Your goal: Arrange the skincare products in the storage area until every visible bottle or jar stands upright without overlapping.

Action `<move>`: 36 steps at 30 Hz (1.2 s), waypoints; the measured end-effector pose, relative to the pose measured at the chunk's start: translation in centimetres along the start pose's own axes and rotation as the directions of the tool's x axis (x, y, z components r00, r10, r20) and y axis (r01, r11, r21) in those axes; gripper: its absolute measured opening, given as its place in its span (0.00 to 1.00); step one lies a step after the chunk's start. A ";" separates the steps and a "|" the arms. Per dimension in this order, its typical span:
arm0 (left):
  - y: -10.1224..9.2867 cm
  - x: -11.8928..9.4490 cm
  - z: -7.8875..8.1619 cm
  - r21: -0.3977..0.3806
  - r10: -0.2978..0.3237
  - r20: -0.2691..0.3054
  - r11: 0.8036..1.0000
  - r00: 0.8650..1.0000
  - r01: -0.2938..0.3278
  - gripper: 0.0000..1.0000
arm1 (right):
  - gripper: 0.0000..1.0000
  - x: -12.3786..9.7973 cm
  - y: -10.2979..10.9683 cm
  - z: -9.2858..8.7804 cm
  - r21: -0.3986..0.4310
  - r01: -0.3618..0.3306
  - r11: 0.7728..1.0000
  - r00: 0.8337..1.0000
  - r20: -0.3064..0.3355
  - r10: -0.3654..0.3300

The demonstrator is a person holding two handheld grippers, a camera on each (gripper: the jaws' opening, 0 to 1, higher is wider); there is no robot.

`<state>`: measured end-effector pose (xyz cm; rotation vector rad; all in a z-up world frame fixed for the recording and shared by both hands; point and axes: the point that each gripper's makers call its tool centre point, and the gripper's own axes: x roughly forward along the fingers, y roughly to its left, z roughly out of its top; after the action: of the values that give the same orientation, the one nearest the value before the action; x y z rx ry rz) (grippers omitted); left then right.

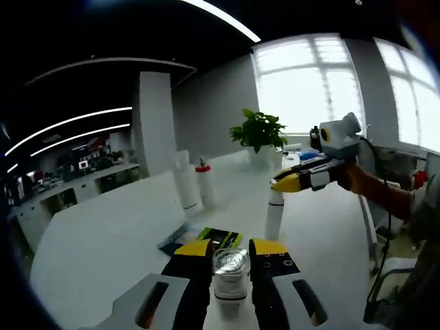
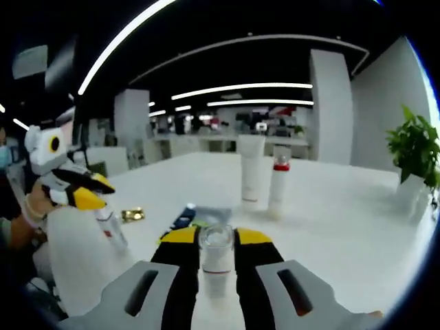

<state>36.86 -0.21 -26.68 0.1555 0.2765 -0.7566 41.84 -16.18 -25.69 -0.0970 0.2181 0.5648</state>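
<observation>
Two down, two in hand: the white tube (image 2: 251,170) and red-collared bottle (image 2: 280,180) stand upright on the worktop (image 2: 344,206), while the left gripper (image 1: 230,265) clamps a silver-capped bottle (image 1: 230,273) and the right gripper (image 2: 216,254) a clear-capped bottle (image 2: 216,260), neither released yet.

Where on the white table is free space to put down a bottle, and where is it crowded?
Bare table lies right of the tall white tube and red-collared bottle, toward the potted plant. It is crowded around the flat packets in front of the right gripper.
</observation>
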 end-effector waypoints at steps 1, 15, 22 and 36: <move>0.1 0.1 -0.2 -0.003 0.008 -0.007 1.000 1.000 -0.008 0.21 | 0.18 0.3 -0.1 0.0 -0.001 -0.001 1.000 1.000 -0.003 0.001; 0.5 -0.1 -0.3 -0.027 0.016 0.049 1.000 0.999 -0.015 0.21 | 0.18 1.0 0.1 0.1 -0.006 -0.008 1.000 1.000 0.015 0.008; 1.0 0.3 -0.2 -0.016 0.031 0.072 0.999 0.997 -0.030 0.22 | 0.18 1.3 -0.3 0.3 -0.001 -0.005 1.000 0.999 0.037 0.005; 1.4 1.1 -0.3 -0.067 0.014 0.102 0.998 0.995 -0.007 0.37 | 0.24 1.5 -0.2 -0.4 0.007 -0.017 1.000 0.999 0.045 0.017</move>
<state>38.55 0.11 -27.21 0.0550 0.2028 -0.7419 43.12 -15.66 -26.46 -0.0755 0.1778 0.5825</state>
